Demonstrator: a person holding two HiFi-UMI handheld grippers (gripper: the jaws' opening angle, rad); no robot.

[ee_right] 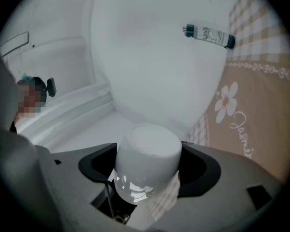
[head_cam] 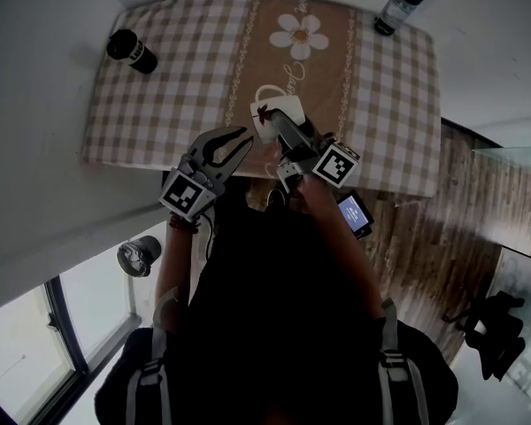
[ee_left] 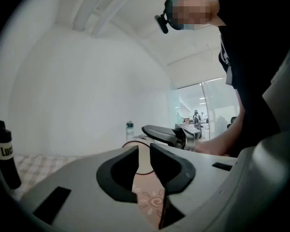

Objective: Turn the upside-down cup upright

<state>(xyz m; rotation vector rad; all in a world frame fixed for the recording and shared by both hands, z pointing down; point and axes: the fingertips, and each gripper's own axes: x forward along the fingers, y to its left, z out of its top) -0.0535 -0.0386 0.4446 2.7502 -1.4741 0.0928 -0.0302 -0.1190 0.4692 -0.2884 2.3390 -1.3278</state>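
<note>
Dim, even light; fisheye bending and black corners in both gripper views; glare patches on the cup (ee_right: pixel 146 166).

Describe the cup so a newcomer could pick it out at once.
On the checked tablecloth, find the brown strip's near end. The white cup is between the right gripper's fingers; unlike the black bottle and clear bottle at far corners, it is squat and white.

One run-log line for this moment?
right tongs: shut on white cup | left tongs: empty, narrowly apart | tablecloth: black bottle, clear bottle

Grey L claw (head_cam: pixel 246 137), b/w marker cube (head_cam: pixel 188 193)
</note>
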